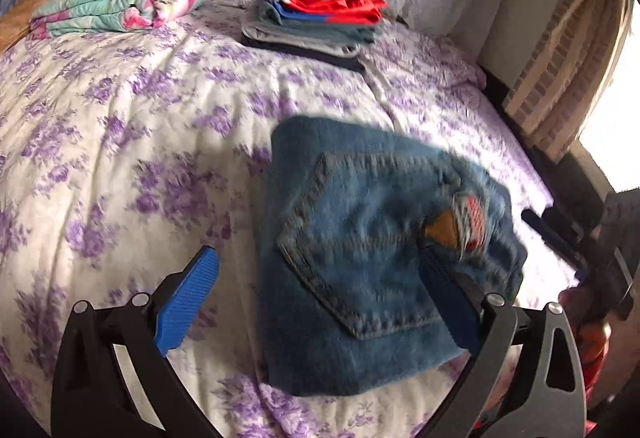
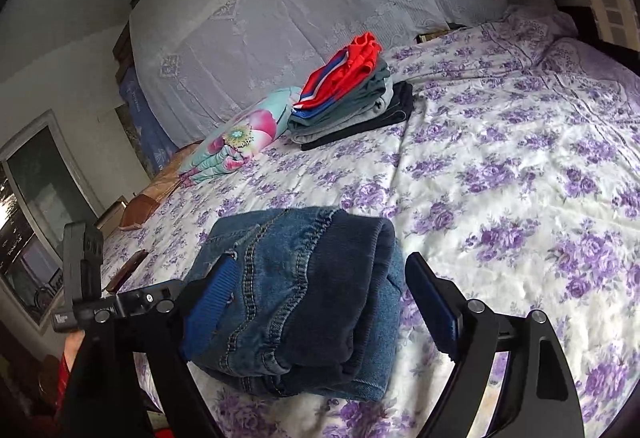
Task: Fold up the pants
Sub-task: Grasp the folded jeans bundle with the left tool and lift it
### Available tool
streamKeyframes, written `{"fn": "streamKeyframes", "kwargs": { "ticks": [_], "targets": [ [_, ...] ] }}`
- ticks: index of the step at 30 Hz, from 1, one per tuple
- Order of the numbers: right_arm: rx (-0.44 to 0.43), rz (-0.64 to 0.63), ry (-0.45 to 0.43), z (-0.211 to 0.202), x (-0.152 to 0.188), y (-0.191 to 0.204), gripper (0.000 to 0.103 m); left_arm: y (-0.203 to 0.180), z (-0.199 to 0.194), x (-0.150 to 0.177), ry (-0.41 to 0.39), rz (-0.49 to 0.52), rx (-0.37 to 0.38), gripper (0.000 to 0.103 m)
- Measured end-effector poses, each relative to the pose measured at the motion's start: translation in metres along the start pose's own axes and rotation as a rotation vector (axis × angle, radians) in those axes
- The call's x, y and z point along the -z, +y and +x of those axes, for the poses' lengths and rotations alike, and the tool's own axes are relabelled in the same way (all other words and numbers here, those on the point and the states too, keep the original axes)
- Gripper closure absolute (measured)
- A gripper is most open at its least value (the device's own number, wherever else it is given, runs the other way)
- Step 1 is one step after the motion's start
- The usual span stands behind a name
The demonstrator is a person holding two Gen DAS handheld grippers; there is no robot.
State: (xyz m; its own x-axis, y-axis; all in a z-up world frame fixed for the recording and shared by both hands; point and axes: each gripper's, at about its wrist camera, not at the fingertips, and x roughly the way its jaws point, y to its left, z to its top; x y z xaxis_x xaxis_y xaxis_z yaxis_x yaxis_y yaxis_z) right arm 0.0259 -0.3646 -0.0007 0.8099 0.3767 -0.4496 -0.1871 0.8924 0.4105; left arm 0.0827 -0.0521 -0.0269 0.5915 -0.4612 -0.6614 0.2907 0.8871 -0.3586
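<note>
Jeans (image 1: 372, 238), folded into a thick bundle on the bed (image 1: 120, 158), lie between your right gripper (image 2: 320, 302) jaws, spread wide; left gripper (image 1: 316, 298) jaws also apart, one pad over the denim.

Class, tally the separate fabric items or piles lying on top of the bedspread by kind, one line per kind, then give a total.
Folded blue jeans: 1
Stack of folded clothes, red garment on top: 1
Folded floral blanket: 1
Total: 3
</note>
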Motion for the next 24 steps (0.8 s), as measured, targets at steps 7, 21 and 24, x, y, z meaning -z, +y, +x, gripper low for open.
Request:
{"fn": "streamKeyframes", "kwargs": {
  "ticks": [7,21,24],
  "targets": [
    [0.062,-0.004,0.013,0.002,0.009,-0.006,0.014,0.007,-0.005,0.016,0.009,-0.017,0.002,0.006],
    [-0.019,0.170,0.147,0.035,0.019,-0.048,0.010,0.018,0.033,0.026,0.065,-0.085,0.177,0.004],
    [-0.040,0.194,0.174,0.043,0.014,-0.053,0.010,0.021,0.036,0.024,0.065,-0.077,0.198,0.004]
  ]
}}
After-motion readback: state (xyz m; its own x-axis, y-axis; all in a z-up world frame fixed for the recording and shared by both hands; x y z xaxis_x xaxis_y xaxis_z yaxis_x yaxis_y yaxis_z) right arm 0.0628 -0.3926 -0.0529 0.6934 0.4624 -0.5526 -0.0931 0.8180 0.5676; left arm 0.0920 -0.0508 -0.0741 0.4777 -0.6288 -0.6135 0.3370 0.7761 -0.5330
